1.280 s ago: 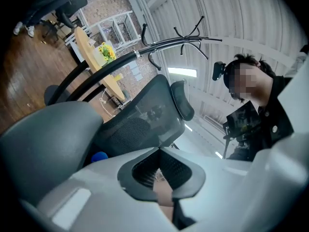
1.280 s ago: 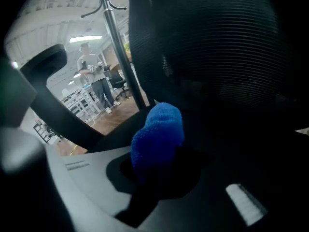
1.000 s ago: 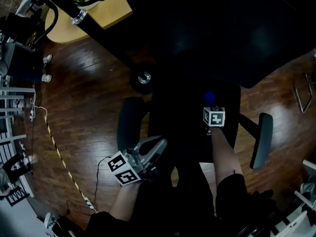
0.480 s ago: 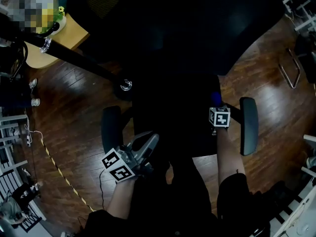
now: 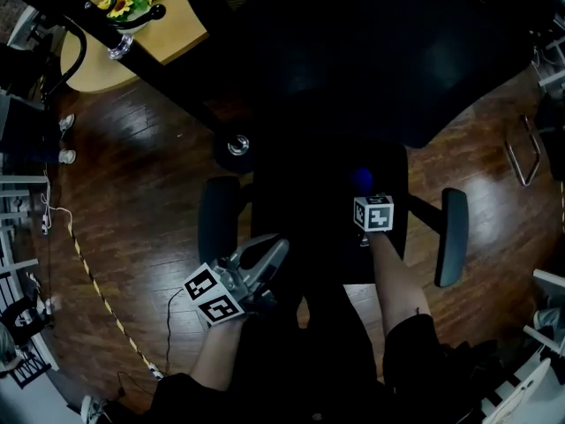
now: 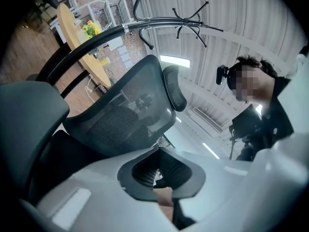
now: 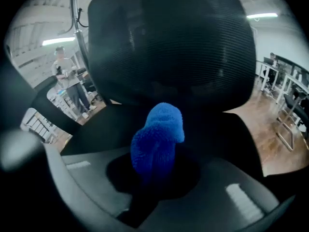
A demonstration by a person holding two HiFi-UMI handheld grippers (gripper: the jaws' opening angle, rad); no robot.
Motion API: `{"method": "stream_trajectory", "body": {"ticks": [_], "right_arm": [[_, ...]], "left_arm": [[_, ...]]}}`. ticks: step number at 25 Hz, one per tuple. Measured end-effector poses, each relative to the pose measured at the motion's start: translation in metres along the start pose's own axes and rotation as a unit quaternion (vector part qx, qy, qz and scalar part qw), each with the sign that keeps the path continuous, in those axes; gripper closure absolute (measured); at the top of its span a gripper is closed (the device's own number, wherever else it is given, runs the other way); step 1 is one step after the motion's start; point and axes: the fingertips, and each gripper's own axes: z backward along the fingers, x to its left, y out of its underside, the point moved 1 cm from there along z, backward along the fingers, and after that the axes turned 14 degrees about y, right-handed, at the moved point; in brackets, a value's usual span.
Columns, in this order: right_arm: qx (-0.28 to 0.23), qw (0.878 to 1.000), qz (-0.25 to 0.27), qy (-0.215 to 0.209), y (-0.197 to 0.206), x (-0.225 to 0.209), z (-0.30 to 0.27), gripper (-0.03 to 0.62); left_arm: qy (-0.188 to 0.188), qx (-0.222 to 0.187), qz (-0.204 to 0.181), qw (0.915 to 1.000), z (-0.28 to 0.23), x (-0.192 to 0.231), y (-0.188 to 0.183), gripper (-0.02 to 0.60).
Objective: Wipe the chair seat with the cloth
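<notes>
The right gripper is clamped on the cloth, a bunched blue wad that sticks out past the jaws with its long axis running along them, toward the backrest. From the head view this gripper sits over the right rear part of the seat, inside the right armrest, with the cloth showing just ahead of the marker cube. The seat is very dark there, so I cannot tell whether the cloth touches the cushion or hangs just above it. The right gripper view looks across the seat at the backrest, not down into the cushion. That suggests the jaws lie fairly level, with the wad's tip pointing forward and the seat surface lying below and ahead of it. The left gripper is off the seat's front left corner, near the left armrest. Its jaws are together with nothing held between them, tilted up toward the backrest and ceiling. The right gripper is therefore the only one placed to wipe. The move turns on getting the cloth's side, not only its tip, pressed down on the cushion, then dragged across. Most of the seat lies to the left of the cloth and toward the person, so strokes would probably run leftward and back toward the front edge. A shallow tilt risks the jaws rubbing the fabric instead of the cloth.
</notes>
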Motion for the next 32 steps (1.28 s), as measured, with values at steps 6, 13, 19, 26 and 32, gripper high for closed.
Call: {"method": "stream_trajectory", "body": {"ticks": [6,13,19,26,32], "right_arm": [[-0.002,0.991,0.048,-0.128,-0.025,0.163,0.001,0.557],[0.011,0.977,0.079,-0.199,0.005,0.272,-0.003,0.557],[-0.006,0.976,0.105,-0.189,0.012,0.257,-0.005,0.557],[0.012,0.993,0.061,-0.1,0.031,0.153,-0.006,0.557],[0.029,0.998,0.055,0.013,0.053,0.001,0.003,0.557]], "left_arm": [[-0.016,-0.022,-0.005,0.9996,0.024,-0.009,-0.003,0.58],[-0.036,-0.041,-0.014,0.9984,0.052,-0.014,-0.005,0.58],[-0.046,-0.043,-0.014,0.9979,0.06,-0.008,-0.003,0.58],[-0.018,-0.007,-0.014,0.9997,0.03,-0.009,0.007,0.58],[0.01,0.026,-0.009,0.9996,-0.004,-0.003,0.026,0.58]]}}
